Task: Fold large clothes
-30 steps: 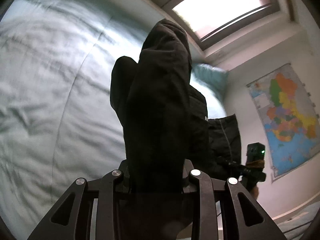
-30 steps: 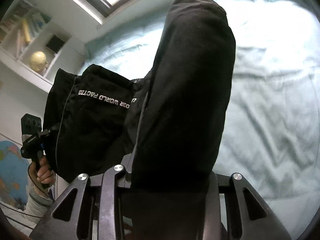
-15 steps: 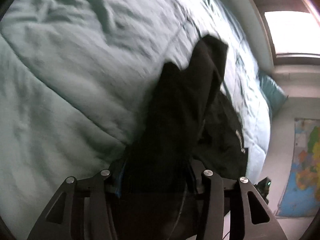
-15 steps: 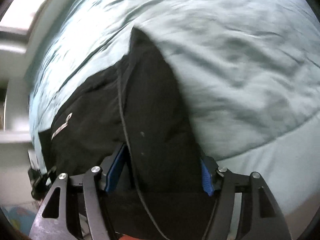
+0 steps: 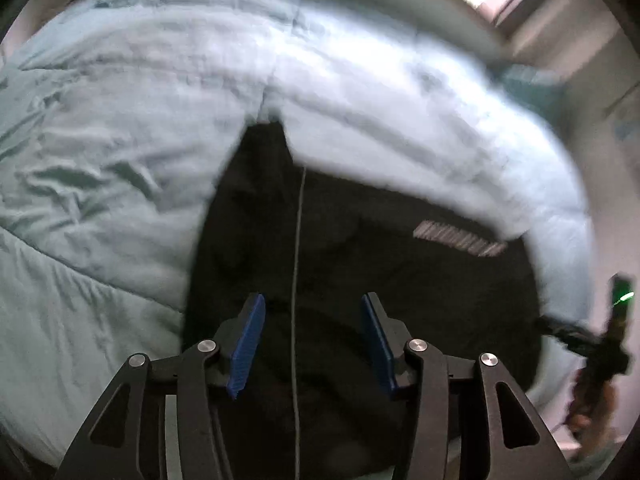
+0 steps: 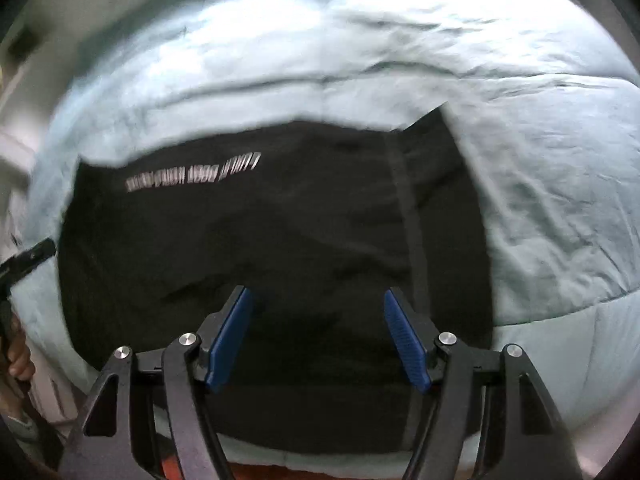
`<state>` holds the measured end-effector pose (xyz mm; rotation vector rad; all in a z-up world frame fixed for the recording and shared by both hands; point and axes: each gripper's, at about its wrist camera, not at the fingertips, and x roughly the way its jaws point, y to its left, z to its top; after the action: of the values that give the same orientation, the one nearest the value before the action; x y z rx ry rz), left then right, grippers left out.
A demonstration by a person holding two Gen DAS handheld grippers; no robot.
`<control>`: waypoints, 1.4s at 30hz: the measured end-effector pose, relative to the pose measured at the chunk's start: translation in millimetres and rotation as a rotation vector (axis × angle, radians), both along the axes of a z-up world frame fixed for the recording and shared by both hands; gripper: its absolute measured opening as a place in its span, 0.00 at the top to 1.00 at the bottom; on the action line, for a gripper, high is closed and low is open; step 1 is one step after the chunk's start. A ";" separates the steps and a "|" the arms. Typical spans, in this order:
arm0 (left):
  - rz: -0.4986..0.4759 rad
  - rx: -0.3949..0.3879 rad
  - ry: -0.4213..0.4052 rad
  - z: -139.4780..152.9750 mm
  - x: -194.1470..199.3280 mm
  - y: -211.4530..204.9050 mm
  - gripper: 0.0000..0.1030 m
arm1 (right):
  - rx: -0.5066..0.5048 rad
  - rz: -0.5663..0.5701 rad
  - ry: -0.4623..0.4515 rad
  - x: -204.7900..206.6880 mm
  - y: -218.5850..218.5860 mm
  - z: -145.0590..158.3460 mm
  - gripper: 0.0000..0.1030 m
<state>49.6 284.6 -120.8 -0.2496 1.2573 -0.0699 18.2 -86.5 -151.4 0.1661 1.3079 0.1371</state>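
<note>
Black trousers [image 6: 280, 248] are lying spread on the pale green bed [image 6: 540, 180]. Both the left claw [image 5: 312, 344] and the right claw [image 6: 320, 340] have just been opening, hovering empty above the cloth, seemingly releasing a finished fold.

A line of pale printed lettering runs across the black fabric garment [image 6: 280, 248] lying on the light blue quilted bedcover [image 6: 540, 160], too blurred to read in either view.
</note>
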 end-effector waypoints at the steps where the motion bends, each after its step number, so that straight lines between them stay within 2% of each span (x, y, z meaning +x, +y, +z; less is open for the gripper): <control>1: 0.003 0.014 0.056 -19.7 6.5 -1.7 0.50 | -0.017 0.011 0.035 3.5 6.2 -13.7 0.30; 2: 0.009 0.015 0.111 -44.8 12.7 -2.1 0.50 | -0.048 0.024 0.066 6.8 11.1 -28.0 0.27; 4: 0.044 0.017 0.127 -61.8 21.0 -0.9 0.50 | -0.070 0.040 0.104 12.1 17.5 -44.7 0.25; 6: 0.069 0.003 0.130 -58.8 26.7 -0.1 0.49 | -0.080 0.037 0.134 18.5 21.2 -50.1 0.19; 11: 0.036 0.026 0.114 -29.2 23.9 -8.8 0.49 | -0.066 -0.002 0.181 23.3 14.2 -41.5 0.19; 15: -0.018 0.061 0.049 12.6 15.5 -26.2 0.49 | -0.096 0.010 0.127 17.0 18.2 -7.7 0.19; 20: -0.097 0.124 -0.096 85.2 15.7 -56.3 0.49 | -0.132 0.030 0.014 13.8 22.3 55.3 0.19; 26: -0.086 0.145 -0.239 159.5 12.9 -78.3 0.49 | -0.143 0.004 -0.102 15.5 27.8 126.2 0.19; 32: -0.066 0.178 -0.299 201.5 1.9 -94.2 0.49 | -0.124 -0.007 -0.179 4.6 44.1 170.7 0.19; 37: -0.061 0.193 -0.307 220.3 -8.7 -104.0 0.49 | -0.117 -0.013 -0.223 -6.8 50.4 198.7 0.19; 42: -0.098 0.187 -0.328 233.9 -20.5 -120.0 0.49 | -0.110 -0.021 -0.258 -15.6 53.4 216.2 0.19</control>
<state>29.1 164.7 113.0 -0.0126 0.9413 -0.0740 2.6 -33.2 64.8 0.0660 1.0527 0.0661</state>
